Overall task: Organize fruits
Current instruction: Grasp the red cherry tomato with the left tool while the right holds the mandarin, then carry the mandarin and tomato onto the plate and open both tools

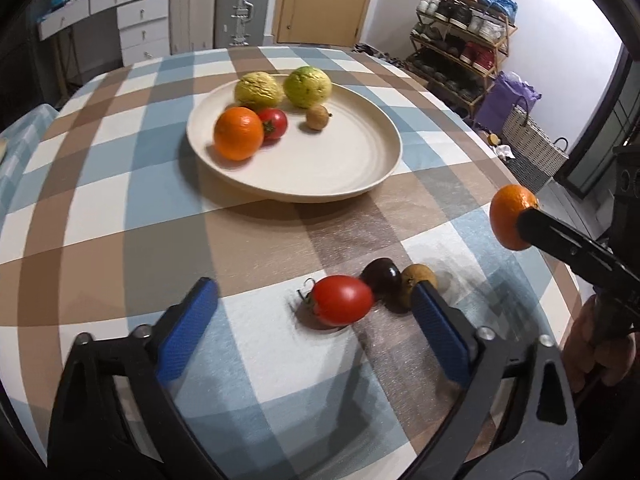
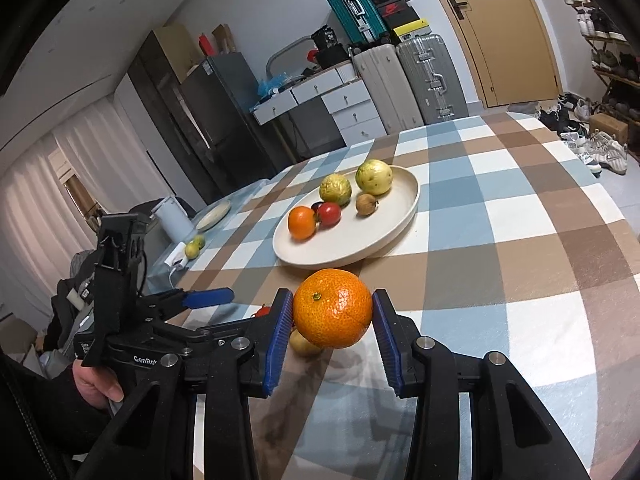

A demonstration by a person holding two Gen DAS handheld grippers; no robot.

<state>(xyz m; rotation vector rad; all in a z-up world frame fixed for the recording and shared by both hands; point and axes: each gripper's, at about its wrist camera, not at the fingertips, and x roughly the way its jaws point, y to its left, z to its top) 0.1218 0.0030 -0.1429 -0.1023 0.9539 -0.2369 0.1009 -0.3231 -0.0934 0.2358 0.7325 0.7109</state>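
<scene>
Right gripper (image 2: pixel 333 314) nearest the lens: clamped on a tangerine (image 2: pixel 332 314), blue pads pressed to either flank, fruit lifted clear of the checked tablecloth (image 2: pixel 500 240). Held by its widest part, stem facing the camera — probably a carry toward the plate, judging by the aim of the fingers. Seen from the left wrist as a half-orange disc behind one black finger; the other finger hidden behind the fruit.

Left gripper (image 1: pixel 316 312) wide open and empty, poised over the loose fruit at the table's near edge. Red tomato (image 1: pixel 342 300) between the blue pads but touched by neither; likely the next pick. Dark plum (image 1: pixel 383 276) and brownish fruit (image 1: pixel 418 284) huddled just behind it, touching or nearly so — the brownish one partly covered by the right-hand pad, kind hard to name. In the right wrist view only slivers of this cluster showed under the tangerine.

Farther off, cream plate (image 1: pixel 360 168) on the cloth, already bearing an orange (image 1: pixel 239 133), a second tomato (image 1: pixel 274 123), two yellow-green wrinkled fruits (image 1: pixel 256 90) and a small brown fruit (image 1: pixel 318 117). Grouped to the plate's far left, so open room left on its near side. Something dark glimpsed behind the orange from the right wrist, not identifiable. Motion blur on the plate's contents in the left view.
</scene>
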